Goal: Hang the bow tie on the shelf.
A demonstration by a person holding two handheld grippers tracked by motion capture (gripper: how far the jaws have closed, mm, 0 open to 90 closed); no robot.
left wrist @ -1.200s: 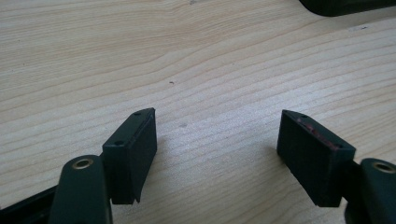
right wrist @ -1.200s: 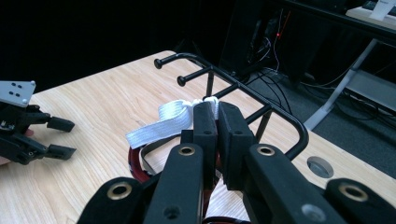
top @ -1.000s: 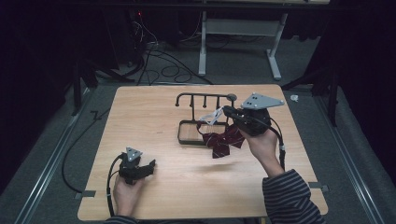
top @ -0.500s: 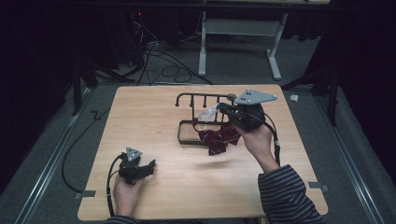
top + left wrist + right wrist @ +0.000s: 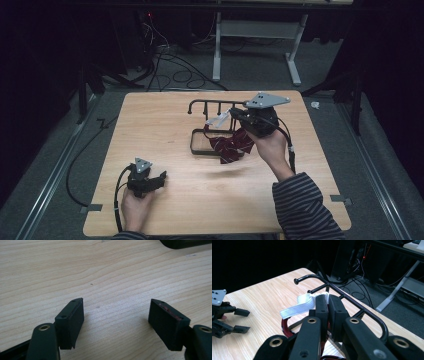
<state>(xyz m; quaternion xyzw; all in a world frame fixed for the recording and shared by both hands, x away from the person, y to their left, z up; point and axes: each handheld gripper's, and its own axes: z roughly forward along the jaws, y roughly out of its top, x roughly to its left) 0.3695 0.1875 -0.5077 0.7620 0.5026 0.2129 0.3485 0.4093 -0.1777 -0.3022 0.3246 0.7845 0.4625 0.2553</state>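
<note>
Bow tie: my right hand-held gripper clamps its white strap; next, hook it over the rack. Left hand-held gripper rests apart.

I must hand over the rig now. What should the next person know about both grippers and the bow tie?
Right gripper: shut on the white strap of the dark red bow tie, held at the black metal rack.
Left gripper: open, resting low over the bare table.
Done: bow tie lifted by its strap.
Left: probably hooking the strap over a rack peg, then letting go.
</note>
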